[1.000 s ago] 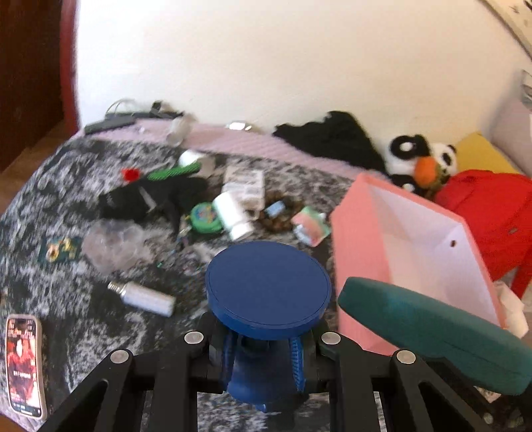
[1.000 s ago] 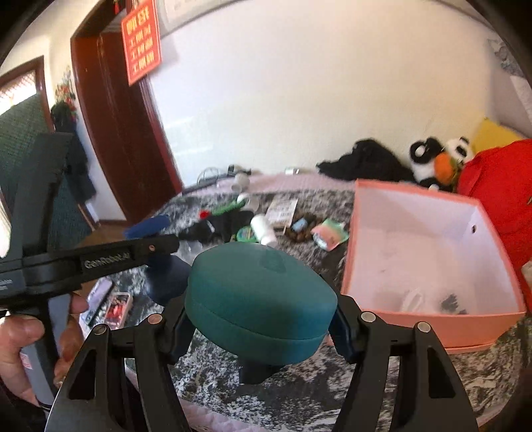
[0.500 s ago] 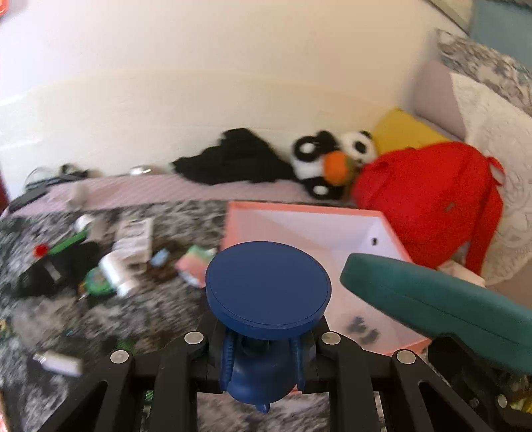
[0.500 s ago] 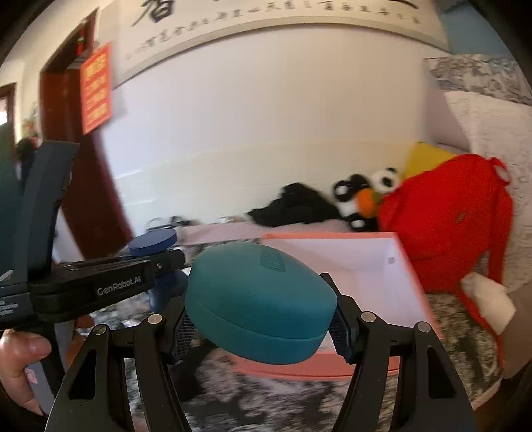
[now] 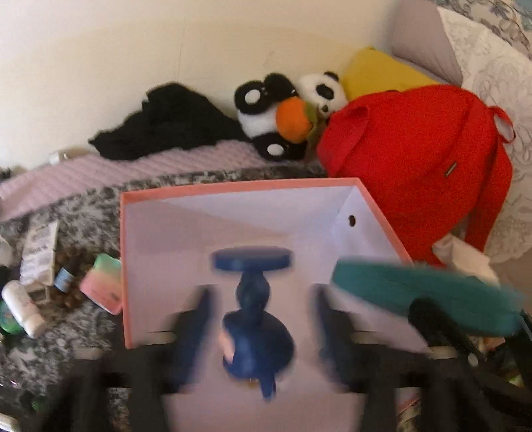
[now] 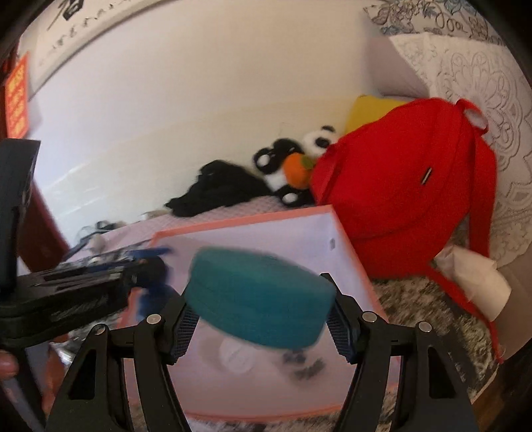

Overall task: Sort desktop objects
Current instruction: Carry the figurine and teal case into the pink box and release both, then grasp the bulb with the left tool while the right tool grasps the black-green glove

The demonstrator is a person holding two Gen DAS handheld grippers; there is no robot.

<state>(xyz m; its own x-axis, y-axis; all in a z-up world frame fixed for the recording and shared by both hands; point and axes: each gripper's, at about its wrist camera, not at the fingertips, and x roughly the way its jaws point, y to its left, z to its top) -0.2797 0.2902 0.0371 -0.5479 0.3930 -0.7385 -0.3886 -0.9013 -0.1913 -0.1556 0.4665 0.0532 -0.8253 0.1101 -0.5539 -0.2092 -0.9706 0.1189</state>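
Right wrist view: your right gripper [image 6: 262, 319] clamps the teal case [image 6: 259, 299] above the pink box [image 6: 246, 229]; at 9 o'clock, your left gripper [image 5: 257, 319] (blurred) stands apart around the blue stand [image 5: 254, 315].

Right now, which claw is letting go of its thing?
The left claw: its fingers stand wide apart from the dark blue stand. The right claw grips its teal case.

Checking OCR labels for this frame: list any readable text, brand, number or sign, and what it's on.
Nothing is legible.
Red door sign: yellow characters, blurred.
Wall scroll: black brushstrokes, cut off.
Backpack tag: too small.
White carton: print blurred.
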